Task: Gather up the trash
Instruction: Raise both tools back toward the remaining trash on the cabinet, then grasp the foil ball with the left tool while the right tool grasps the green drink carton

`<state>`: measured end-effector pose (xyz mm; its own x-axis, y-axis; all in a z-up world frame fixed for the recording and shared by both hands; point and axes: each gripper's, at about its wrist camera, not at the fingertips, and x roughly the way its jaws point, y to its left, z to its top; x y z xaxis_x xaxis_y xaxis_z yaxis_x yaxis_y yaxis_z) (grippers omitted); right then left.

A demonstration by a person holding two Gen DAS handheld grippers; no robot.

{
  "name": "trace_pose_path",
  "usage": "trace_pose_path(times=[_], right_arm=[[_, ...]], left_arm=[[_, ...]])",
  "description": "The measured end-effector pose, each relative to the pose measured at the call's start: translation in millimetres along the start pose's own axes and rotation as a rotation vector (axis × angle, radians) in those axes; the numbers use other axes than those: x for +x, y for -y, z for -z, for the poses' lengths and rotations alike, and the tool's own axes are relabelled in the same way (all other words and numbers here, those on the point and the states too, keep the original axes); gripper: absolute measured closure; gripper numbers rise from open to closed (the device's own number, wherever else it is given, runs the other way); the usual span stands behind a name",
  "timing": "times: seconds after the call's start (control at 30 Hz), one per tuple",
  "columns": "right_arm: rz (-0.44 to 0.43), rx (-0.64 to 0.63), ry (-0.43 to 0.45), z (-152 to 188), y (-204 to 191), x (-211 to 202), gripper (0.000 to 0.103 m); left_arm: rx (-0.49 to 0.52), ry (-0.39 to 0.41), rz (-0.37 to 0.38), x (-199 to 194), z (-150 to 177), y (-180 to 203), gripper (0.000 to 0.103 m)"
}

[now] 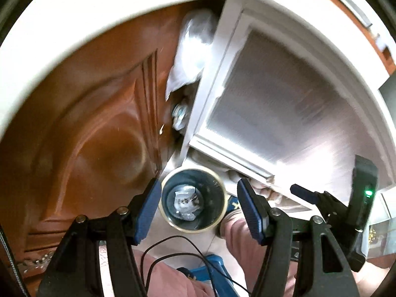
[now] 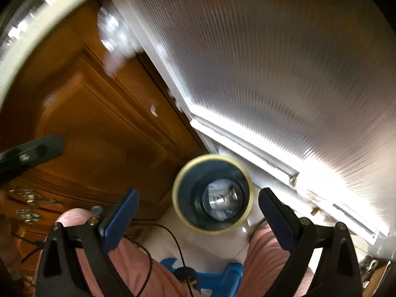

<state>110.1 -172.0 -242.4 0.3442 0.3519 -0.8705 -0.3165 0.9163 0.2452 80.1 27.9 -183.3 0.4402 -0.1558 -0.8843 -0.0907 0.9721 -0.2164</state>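
Note:
A round bin (image 1: 193,199) with a cream rim and dark teal inside stands on the pale floor below both grippers. Crumpled silvery trash (image 1: 185,201) lies at its bottom. My left gripper (image 1: 199,182) hovers above the bin, open, with nothing between its blue pads. In the right wrist view the same bin (image 2: 212,194) is blurred, with the trash (image 2: 221,201) inside it. My right gripper (image 2: 198,191) also hangs above it, open and empty. One blue-tipped finger (image 1: 304,194) of the right gripper shows at the right of the left wrist view.
A brown wooden door (image 1: 99,123) stands left of the bin and a white-framed frosted panel (image 1: 284,104) right of it. A clear plastic bag (image 1: 190,49) hangs in the gap between them. A person's pink-trousered legs (image 2: 128,267), a blue stool (image 2: 217,277) and a black cable (image 1: 173,247) are below.

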Motion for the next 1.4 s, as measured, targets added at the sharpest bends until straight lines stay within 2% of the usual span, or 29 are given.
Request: trace_pose_path(times=[0.27,0.5,0.73,0.83,1.0,1.23,1.4], right_arm=[[0.006,-0.070,0.168,-19.3,-18.6,-102.0,0.005],[0.041,-0.133,0.281,-51.2,-28.0,-183.2,0.005],[0.046,-0.071,0.355,-109.6,3.5,-240.6,0.005],[0.079,-0.005,0.385,-134.5,27.7,-251.6,0.008],[0.102,0.073,0.407,-174.1,67.6,-255.9,0.022],[0.111,0.176,0.426,-207.8,125.8,-247.5,0.023],[0.095,0.214,0.420,-225.6,155.8,-236.9,0.023]], left_arm=[[0.121,0.125,0.068,-79.3,-18.5,31.9,0.038],[0.235,0.212,0.102,-137.4,-55.5,64.4,0.038],[0.365,0.263,0.127,-169.5,-112.7,111.7,0.034],[0.407,0.252,0.135,-165.7,-144.2,139.8,0.034],[0.441,0.221,0.147,-142.4,-187.5,176.5,0.034],[0.420,0.117,0.176,-69.3,-245.9,219.2,0.034],[0.391,0.065,0.159,-17.7,-276.7,237.3,0.034]])
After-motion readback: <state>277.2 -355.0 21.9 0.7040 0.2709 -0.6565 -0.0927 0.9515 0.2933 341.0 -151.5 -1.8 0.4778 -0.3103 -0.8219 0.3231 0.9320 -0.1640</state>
